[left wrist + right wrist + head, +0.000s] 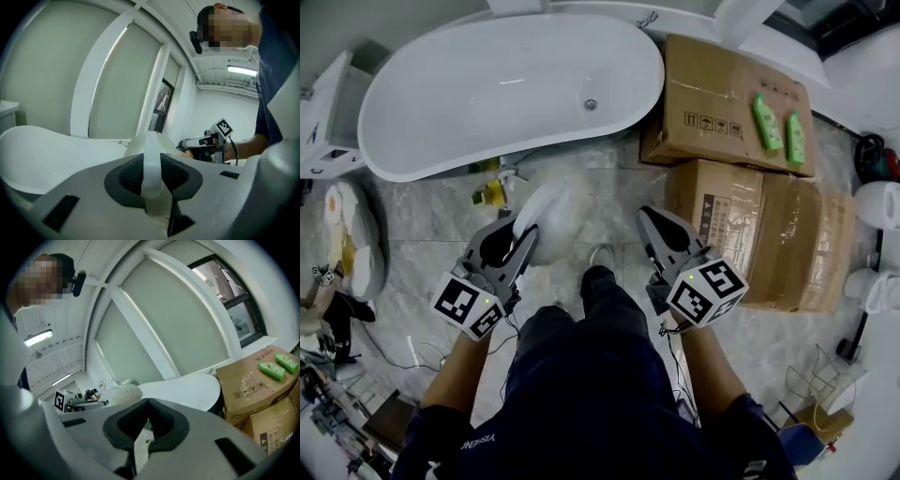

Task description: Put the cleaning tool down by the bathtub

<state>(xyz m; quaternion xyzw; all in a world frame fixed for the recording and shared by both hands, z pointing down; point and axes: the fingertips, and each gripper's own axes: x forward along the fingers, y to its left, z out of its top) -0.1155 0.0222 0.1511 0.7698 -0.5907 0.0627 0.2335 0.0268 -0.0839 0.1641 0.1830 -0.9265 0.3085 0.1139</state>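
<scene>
The cleaning tool (pixel 551 217) is a white, rounded pad with a thin white handle strip (pixel 151 164). My left gripper (pixel 523 236) is shut on that strip, which stands upright between the dark pads (pixel 129 176). The tool hangs over the marble floor in front of the white bathtub (pixel 487 94), which also shows in the left gripper view (pixel 42 150) and the right gripper view (pixel 187 390). My right gripper (pixel 649 217) is level with the left, off to its right, shut and holding nothing; its pads (pixel 161 420) meet at the tips. The right gripper view also shows the tool (pixel 119 393).
Stacked cardboard boxes (pixel 722 103) stand right of the tub, with two green bottles (pixel 767 122) on top. A yellow object (pixel 492 192) lies under the tub's edge. White and yellow items (pixel 347 234) lie at the left. The person's legs (pixel 600 356) are between the grippers.
</scene>
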